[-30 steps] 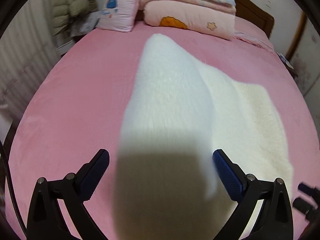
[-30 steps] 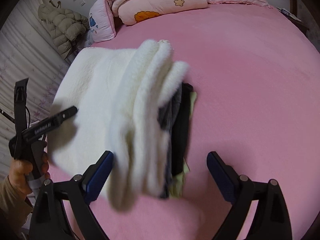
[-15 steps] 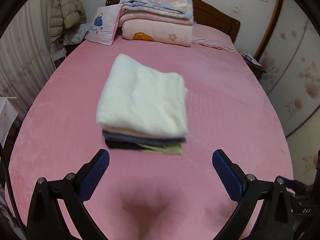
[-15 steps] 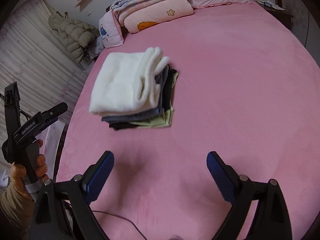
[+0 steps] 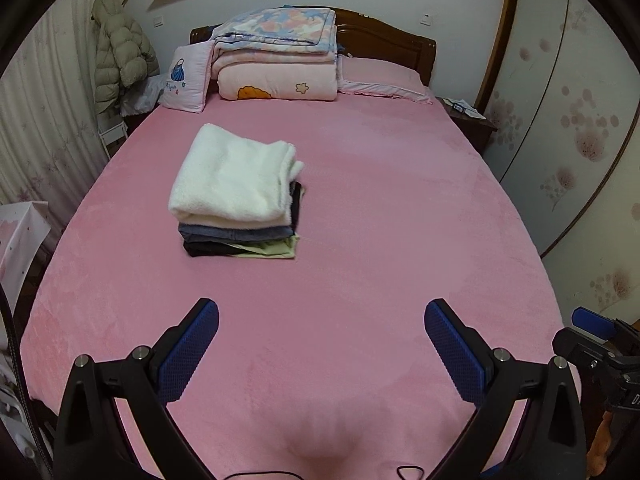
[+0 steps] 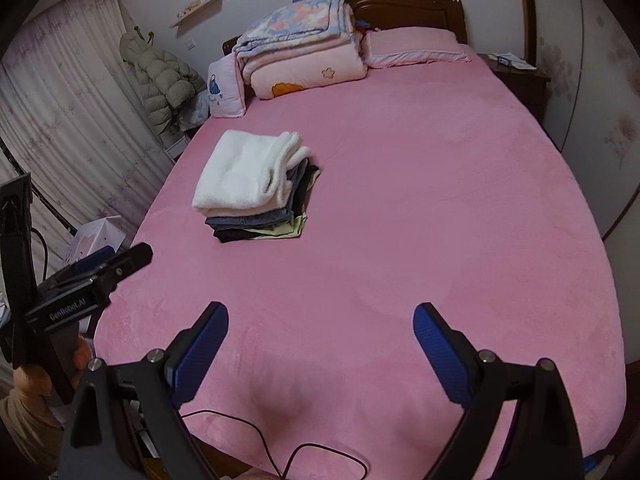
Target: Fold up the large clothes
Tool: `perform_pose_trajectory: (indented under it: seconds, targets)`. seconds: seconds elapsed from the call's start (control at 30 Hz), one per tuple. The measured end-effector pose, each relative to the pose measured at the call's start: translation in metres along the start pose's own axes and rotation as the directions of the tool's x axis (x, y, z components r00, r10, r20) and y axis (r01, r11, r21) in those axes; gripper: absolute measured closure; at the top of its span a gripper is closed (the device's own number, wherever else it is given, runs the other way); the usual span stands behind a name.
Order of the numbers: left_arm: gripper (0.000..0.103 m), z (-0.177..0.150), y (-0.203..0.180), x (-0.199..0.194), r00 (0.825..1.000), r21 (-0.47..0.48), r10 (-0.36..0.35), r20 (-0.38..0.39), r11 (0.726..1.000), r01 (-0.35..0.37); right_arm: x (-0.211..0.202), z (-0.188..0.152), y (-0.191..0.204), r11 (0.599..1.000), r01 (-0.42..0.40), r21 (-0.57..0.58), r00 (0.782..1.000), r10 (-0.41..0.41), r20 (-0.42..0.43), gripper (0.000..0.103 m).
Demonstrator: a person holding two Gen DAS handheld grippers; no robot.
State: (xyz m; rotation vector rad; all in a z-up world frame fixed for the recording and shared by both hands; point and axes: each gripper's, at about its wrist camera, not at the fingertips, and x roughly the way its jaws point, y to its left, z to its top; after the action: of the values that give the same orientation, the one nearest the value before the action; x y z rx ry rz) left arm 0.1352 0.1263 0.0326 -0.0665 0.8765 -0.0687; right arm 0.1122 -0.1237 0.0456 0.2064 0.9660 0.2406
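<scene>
The left hand-held gripper [image 5: 322,344] hangs over the near end of the bed [image 5: 400,216] with its blue pads spread wide and nothing between them. The right hand-held gripper [image 6: 320,344] is the same: fingers well apart, empty, above bare pink sheet near the foot of the bed. In the right wrist view the left tool's body shows at the near left, gripped by a hand [image 6: 32,380].

The task's clothes sit as a folded stack [image 5: 236,196] left of centre on the bed, well apart from both grippers. A thick white fleece garment [image 5: 232,176] lies on top, its layered edges facing right; under it are a blue-grey piece [image 5: 236,233], something black [image 5: 204,249] and a pale green piece [image 5: 276,249] at the bottom. The stack looks square and settled, with only the white layers fanning slightly at the right edge.

Judging by this, the fold of the white garment is finished and it has been set on the pile; the step in hand looks like the pull-back after placing. No unfolded garment shows anywhere on the bed in either view, so the next move would call either for fetching another piece from out of sight or for stopping. If the fanned white edge needs tidying, a light pinch and tuck at the stack's right side would do.

Folded quilts [image 5: 276,60] and a pillow [image 5: 384,80] lie at the far headboard.
</scene>
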Motion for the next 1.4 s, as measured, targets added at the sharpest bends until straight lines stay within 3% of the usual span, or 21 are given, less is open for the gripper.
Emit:
perform_pose_trajectory:
  seconds: [0.2,0.63,1.4]
  targets:
    - [0.001,-0.021,-0.033,-0.026,1.0,-0.018,0.007,0.027,1.0,-0.007,-0.039,-0.023,-0.013,0.998,0.056,-0.005,0.996,-0.055,0.066,0.009]
    - [0.001,-0.06,-0.075,-0.048,0.997,-0.005,0.066,0.044,0.998,-0.066,-0.064,-0.043,-0.032,0.995,0.096,0.023,0.99,-0.098,0.102,0.009]
    - [0.001,-0.051,-0.088,-0.037,0.996,0.041,0.093,0.019,0.995,-0.094,-0.05,-0.037,-0.022,0.982,0.186,-0.039,0.98,-0.182,0.074,0.009]
